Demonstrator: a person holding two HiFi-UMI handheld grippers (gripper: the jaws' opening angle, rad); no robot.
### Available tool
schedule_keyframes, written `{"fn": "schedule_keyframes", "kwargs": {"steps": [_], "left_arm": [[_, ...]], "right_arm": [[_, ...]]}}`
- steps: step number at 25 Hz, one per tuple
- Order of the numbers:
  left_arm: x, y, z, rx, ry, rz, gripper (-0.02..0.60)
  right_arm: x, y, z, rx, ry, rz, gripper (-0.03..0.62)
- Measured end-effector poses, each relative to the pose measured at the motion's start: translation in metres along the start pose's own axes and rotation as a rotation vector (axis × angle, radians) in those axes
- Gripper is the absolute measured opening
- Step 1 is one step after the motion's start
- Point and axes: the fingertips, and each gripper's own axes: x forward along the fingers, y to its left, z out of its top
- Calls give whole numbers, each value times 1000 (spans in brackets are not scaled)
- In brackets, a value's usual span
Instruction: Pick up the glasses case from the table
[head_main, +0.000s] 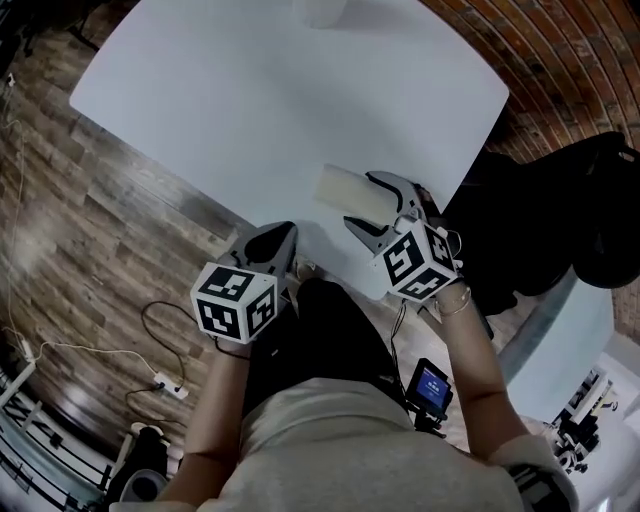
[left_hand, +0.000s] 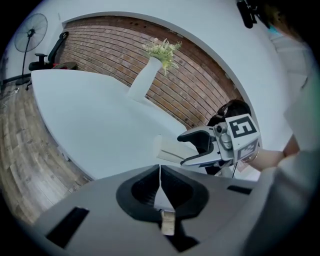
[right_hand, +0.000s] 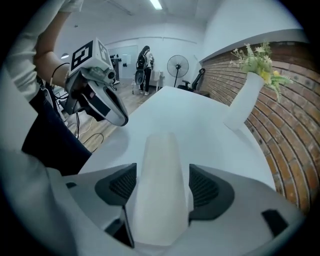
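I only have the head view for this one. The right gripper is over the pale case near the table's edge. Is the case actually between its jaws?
Observer: Yes. In the right gripper view the glasses case lies lengthwise between the jaws of the right gripper. They stand wide apart, and the pads flank it without appearing to press on it.
Operator: And the left gripper?
Observer: Its own view shows the left gripper with its jaws together and nothing between them.
Operator: What is the white thing cut off at the top of my picture?
Observer: A tall white vase holding yellow-green flowers. It stands on the table near the brick wall.
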Motion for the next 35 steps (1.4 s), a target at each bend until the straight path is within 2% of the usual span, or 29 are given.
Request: {"fn": "schedule_keyframes", "kwargs": {"steps": [4, 8, 12, 14, 18, 22, 23, 25, 26, 30, 33, 35], "left_arm": [[6, 3, 4, 24, -5, -25, 11], [7, -2, 15, 35, -63, -72, 11], [9, 5, 22, 26, -92, -72, 11], [11, 7, 22, 19, -88, -79, 11], [14, 0, 26, -8, -98, -144, 12], [17, -8, 29, 0, -68, -193, 14], [18, -11, 29, 10, -53, -207, 27], [23, -14, 29, 31, -24, -217, 177], [25, -14, 30, 33, -14, -216, 198], [34, -16, 37, -20, -10, -246, 244], [37, -23, 50, -12, -36, -273, 247], [40, -25, 56, -11, -37, -272, 259]], "right_arm": [[16, -1, 1, -43, 28, 53, 322], [24, 1, 0, -29, 47, 117, 331], [26, 4, 2, -29, 50, 149, 302], [27, 3, 2, -21, 51, 149, 296], [25, 3, 2, -16, 55, 134, 290], [19, 0, 8, 8, -4, 82, 287], [18, -1, 10, 21, -20, 80, 287], [16, 0, 13, 23, -44, 80, 287], [15, -1, 15, 17, -55, 75, 287], [5, -3, 26, 13, -145, 34, 287], [-2, -2, 36, 4, -202, 15, 285], [-5, -4, 34, 6, -204, -2, 284]]}}
